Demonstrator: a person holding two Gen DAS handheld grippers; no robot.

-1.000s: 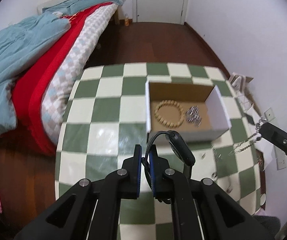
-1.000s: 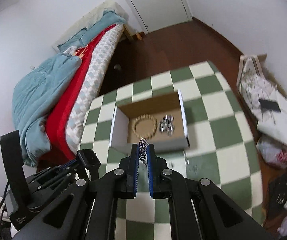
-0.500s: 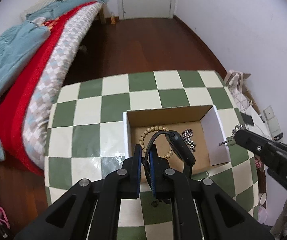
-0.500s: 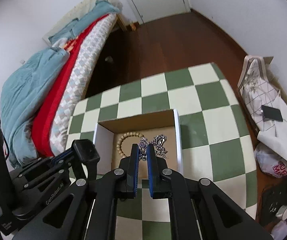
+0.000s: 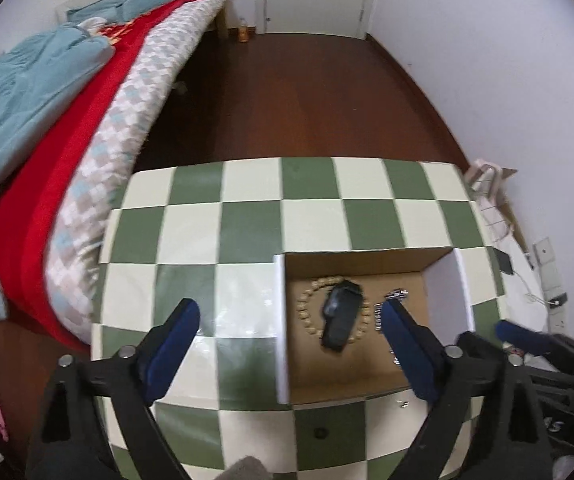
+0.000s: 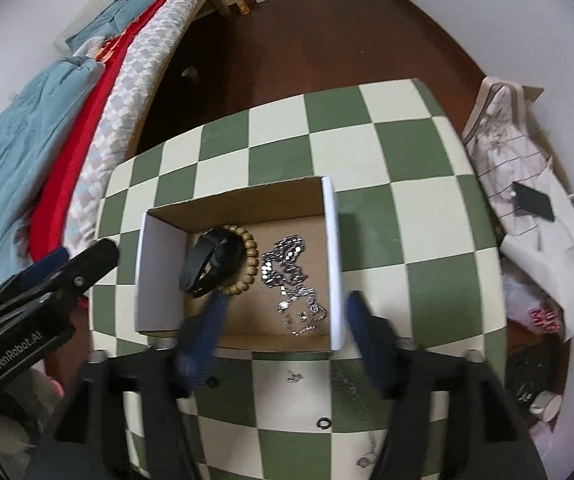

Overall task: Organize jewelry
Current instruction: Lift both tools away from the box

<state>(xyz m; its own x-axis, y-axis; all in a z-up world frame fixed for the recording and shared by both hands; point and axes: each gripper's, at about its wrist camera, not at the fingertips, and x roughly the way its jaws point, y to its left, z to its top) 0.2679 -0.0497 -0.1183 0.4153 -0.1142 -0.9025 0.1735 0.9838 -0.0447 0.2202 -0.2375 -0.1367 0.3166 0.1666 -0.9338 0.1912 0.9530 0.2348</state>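
Note:
An open cardboard box with white walls stands on the green-and-cream checked table. Inside it a black wristband lies across a wooden bead bracelet, with a heap of silver chain to their right. My right gripper hangs open above the box's near wall, holding nothing. My left gripper is open too, straddling the box's left wall, with the wristband lying beyond it on the bracelet. Its fingers show at the left of the right wrist view.
On the table in front of the box lie a small dark ring, a tiny silver piece and a thin chain. A bed with red and blue covers runs along the left. Bags and a phone lie on the floor to the right.
Both grippers have opened. The black wristband left the left gripper and the silver chain left the right one; both now lie in the box. Both grippers came closer over the box.

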